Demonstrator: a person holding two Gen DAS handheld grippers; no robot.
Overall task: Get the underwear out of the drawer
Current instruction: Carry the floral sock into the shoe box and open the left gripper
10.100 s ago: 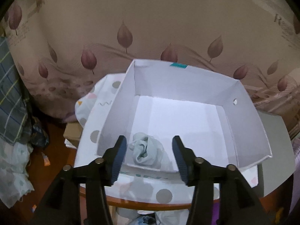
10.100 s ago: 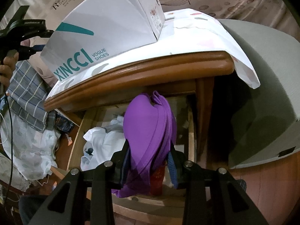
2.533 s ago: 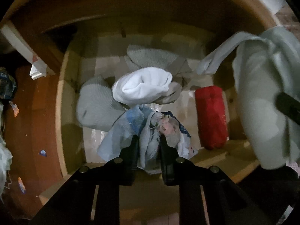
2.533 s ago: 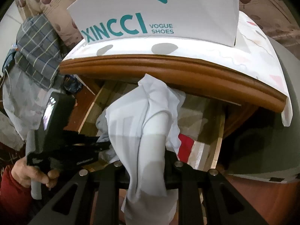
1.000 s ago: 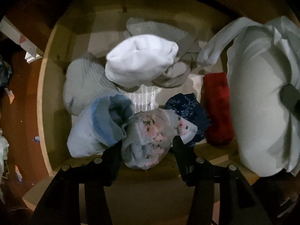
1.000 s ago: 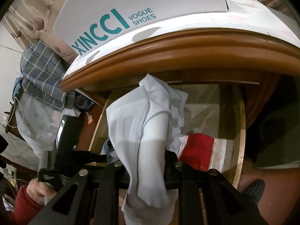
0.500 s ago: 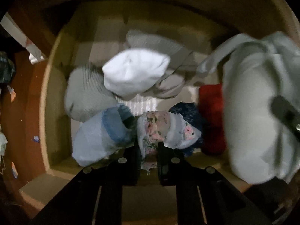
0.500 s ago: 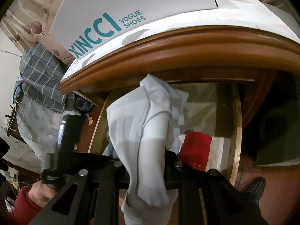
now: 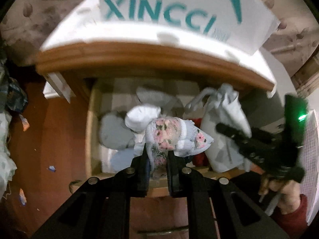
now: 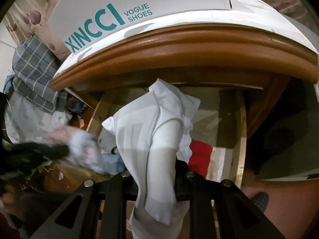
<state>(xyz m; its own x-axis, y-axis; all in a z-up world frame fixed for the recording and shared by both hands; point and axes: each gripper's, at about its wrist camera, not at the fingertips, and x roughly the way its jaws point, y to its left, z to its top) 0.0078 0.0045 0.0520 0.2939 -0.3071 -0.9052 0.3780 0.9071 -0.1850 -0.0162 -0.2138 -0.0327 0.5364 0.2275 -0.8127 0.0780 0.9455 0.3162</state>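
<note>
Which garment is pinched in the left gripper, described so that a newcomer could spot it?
Find the open wooden drawer under the white shoe box. Above its front edge, the left gripper is shut on a pale bundled garment. Only it has pink flowers; its neighbours are plain white, grey, blue or red.

Floral underwear (image 9: 171, 135) is pale blue with pink flowers; the cloth (image 10: 157, 131) is white; the box (image 10: 139, 6) white with teal lettering; a red bundle (image 10: 200, 157).

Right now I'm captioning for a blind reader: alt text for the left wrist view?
The left gripper is shut on floral underwear, held above an open wooden drawer of rolled garments. The right gripper holds a white garment beside it.
</note>
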